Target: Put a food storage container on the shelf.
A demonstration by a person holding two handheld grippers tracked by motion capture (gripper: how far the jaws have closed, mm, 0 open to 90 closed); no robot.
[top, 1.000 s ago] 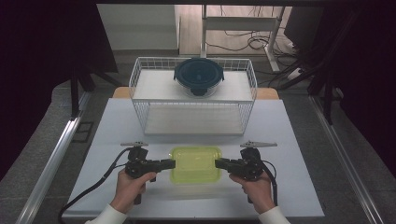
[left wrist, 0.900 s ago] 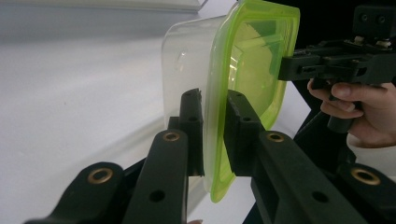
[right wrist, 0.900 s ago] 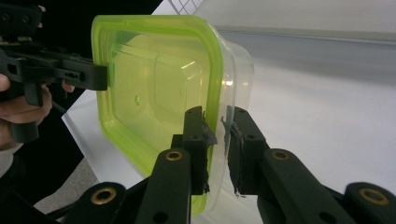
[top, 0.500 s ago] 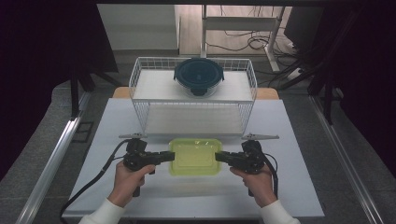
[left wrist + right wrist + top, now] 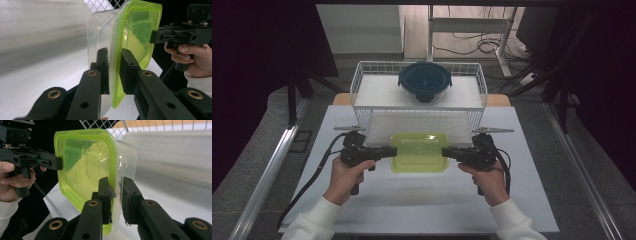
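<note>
A clear plastic container with a lime-green lid [image 5: 419, 151] hangs above the white table, held from both ends. My left gripper [image 5: 388, 151] is shut on its left rim, and in the left gripper view my left gripper [image 5: 114, 70] clamps the green lid edge [image 5: 117, 75] between its jaws. My right gripper [image 5: 448, 152] is shut on the opposite rim; the right gripper view has my right gripper [image 5: 115, 195] pinching the container's lid edge [image 5: 85, 172]. Each gripper view also catches the other hand's gripper at the container's far end.
A white wire basket [image 5: 362, 80] stands behind the container at the table's back, with a dark blue round lidded bowl [image 5: 425, 80] in it. The white table [image 5: 422, 200] has bare surface in front of my hands. Metal rails run along both table sides.
Both grippers have lifted the green-lidded container off the table and carried it toward the wire basket; it now sits higher in the high view, close to the basket's front.
</note>
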